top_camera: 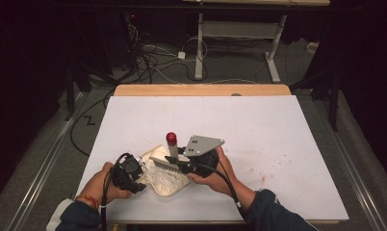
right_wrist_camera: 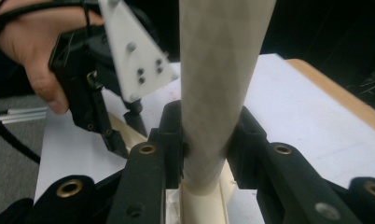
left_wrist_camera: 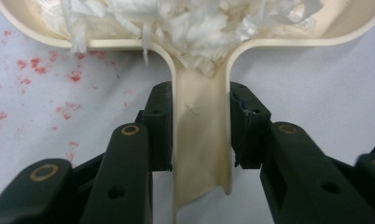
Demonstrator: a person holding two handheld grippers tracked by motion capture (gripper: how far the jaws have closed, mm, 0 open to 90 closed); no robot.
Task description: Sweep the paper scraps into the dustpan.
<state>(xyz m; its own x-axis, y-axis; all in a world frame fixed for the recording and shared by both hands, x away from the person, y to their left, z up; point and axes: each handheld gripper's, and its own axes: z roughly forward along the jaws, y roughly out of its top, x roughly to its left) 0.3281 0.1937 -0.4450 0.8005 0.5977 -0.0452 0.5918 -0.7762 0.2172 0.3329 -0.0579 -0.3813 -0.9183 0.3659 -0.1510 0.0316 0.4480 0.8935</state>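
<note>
A cream dustpan (top_camera: 171, 191) lies near the table's front edge with white shreds (top_camera: 161, 179) heaped in it. My left gripper (top_camera: 141, 169) is shut on the pan's handle; in the left gripper view the handle (left_wrist_camera: 200, 154) sits pinched between both pads (left_wrist_camera: 163, 126) and the shreds (left_wrist_camera: 185, 21) fill the pan above. My right gripper (top_camera: 176, 161) is shut on a brush with a pale handle (right_wrist_camera: 218, 70) and a red end cap (top_camera: 171, 138). The brush stands nearly upright, its bristle row (top_camera: 164, 166) over the pan.
The white table top (top_camera: 259, 130) has red specks to the right (top_camera: 264, 179) and beside the pan (left_wrist_camera: 31, 65). Its wooden edge (top_camera: 201, 90) runs along the back. Cables and a desk frame (top_camera: 199, 48) stand on the floor beyond.
</note>
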